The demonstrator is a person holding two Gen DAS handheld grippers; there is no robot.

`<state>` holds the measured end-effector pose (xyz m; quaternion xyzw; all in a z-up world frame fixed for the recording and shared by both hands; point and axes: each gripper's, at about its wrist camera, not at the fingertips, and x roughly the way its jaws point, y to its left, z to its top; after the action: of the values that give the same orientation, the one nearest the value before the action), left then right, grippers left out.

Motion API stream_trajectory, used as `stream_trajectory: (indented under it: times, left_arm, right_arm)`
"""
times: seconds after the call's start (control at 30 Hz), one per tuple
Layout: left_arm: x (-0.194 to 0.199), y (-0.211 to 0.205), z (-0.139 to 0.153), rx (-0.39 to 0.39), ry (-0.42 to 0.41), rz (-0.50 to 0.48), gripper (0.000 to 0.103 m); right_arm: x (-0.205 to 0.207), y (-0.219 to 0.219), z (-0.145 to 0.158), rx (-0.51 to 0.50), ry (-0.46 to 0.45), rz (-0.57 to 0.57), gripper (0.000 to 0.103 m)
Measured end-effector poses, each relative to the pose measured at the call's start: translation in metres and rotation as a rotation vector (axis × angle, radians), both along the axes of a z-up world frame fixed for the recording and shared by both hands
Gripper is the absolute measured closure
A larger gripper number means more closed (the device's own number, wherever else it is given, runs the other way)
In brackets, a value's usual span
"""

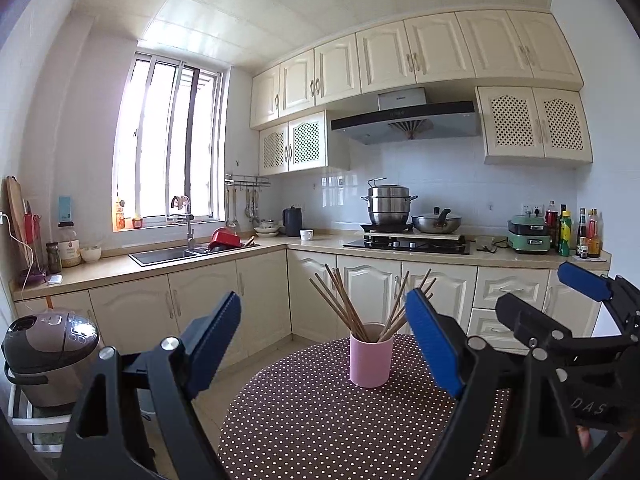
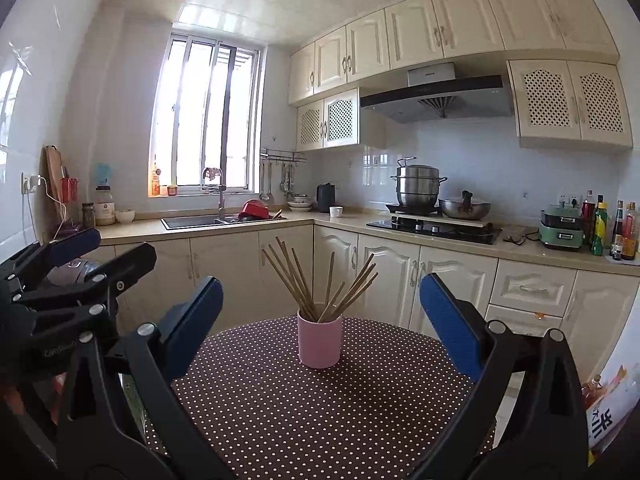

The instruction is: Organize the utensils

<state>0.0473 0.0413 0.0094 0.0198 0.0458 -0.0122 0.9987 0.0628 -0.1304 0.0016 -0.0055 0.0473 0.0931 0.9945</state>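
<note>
A pink cup [image 1: 371,360] [image 2: 319,342] stands upright on a round table with a brown polka-dot cloth [image 1: 320,420] [image 2: 312,408]. Several wooden chopsticks [image 1: 348,304] [image 2: 304,284] fan out of it. My left gripper [image 1: 324,320] is open, held above the table's near side with the cup ahead between its blue pads. My right gripper [image 2: 320,304] is also open, framing the cup from the same side. Each gripper shows in the other's view: the right one [image 1: 552,300] at the right edge, the left one [image 2: 80,248] at the left edge. Nothing is held.
A rice cooker [image 1: 48,352] sits low at the left of the table. Kitchen counters with a sink [image 1: 172,256], a stove with pots [image 1: 404,216], a kettle [image 2: 325,197] and bottles [image 2: 612,228] run along the far walls. A printed bag [image 2: 608,408] lies at the right.
</note>
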Motion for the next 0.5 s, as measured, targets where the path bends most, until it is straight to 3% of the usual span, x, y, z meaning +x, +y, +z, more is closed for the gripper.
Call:
stream_trajectory:
  times: [0.5]
  left_arm:
    - [-0.0009,-0.0047,-0.0004,-0.011,-0.01,0.0,0.02]
  right_arm:
    - [-0.0023,-0.0006,0.0006,0.006,-0.005,-0.006,0.006]
